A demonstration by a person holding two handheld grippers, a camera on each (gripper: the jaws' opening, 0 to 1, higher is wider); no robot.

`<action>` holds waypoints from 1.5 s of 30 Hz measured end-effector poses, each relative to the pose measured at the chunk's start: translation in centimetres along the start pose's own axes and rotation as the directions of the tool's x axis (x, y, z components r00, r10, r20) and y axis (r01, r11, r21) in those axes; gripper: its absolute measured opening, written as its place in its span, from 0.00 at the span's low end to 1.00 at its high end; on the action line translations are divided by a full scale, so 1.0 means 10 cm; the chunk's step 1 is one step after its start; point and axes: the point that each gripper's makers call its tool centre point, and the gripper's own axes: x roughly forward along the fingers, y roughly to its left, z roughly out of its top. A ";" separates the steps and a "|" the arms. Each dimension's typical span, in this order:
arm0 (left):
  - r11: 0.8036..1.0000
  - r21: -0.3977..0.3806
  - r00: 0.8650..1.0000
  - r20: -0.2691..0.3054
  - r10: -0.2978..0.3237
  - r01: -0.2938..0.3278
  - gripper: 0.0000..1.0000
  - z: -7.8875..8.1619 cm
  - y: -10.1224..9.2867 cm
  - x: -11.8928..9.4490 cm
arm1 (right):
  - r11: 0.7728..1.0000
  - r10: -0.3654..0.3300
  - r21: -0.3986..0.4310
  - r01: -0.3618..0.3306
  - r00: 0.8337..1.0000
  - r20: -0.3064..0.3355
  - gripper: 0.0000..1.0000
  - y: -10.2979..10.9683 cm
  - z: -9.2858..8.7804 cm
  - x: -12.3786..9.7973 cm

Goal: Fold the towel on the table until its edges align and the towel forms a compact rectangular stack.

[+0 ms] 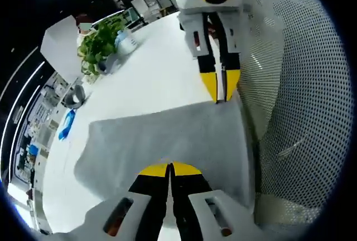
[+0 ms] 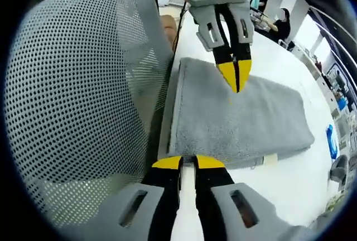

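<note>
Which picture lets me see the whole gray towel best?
The right gripper view. There the towel lies as a folded rectangle on the white table, with its edges and a small tag along one edge easy to see. In the left gripper view the towel looks stretched, and its near edge hides behind the gripper.

- White tabletop (image 1: 150, 68) carries a folded grey towel (image 1: 167, 140) near its edge.
- Farther off on it stand a leafy plant (image 1: 100, 43) and a blue object (image 1: 66, 125).

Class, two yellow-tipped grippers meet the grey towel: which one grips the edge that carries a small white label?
The right gripper. The white label on the folded grey towel sits along its edge; the left gripper holds the opposite, label-free edge.
</note>
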 end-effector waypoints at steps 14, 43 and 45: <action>0.988 0.007 0.988 -0.039 -0.152 0.152 0.02 0.03 -0.42 0.22 | 0.985 -0.022 -0.173 0.009 0.997 -0.070 0.06 0.02 -0.07 0.12; 0.902 -0.425 0.997 0.050 -0.065 0.080 0.06 0.04 -0.10 0.23 | 0.989 0.039 0.144 -0.043 0.999 0.033 0.07 0.00 0.09 0.04; 0.906 -0.416 0.997 0.051 -0.060 0.076 0.06 0.03 -0.10 0.23 | 0.990 0.069 0.122 -0.069 0.998 0.006 0.08 0.08 0.05 0.09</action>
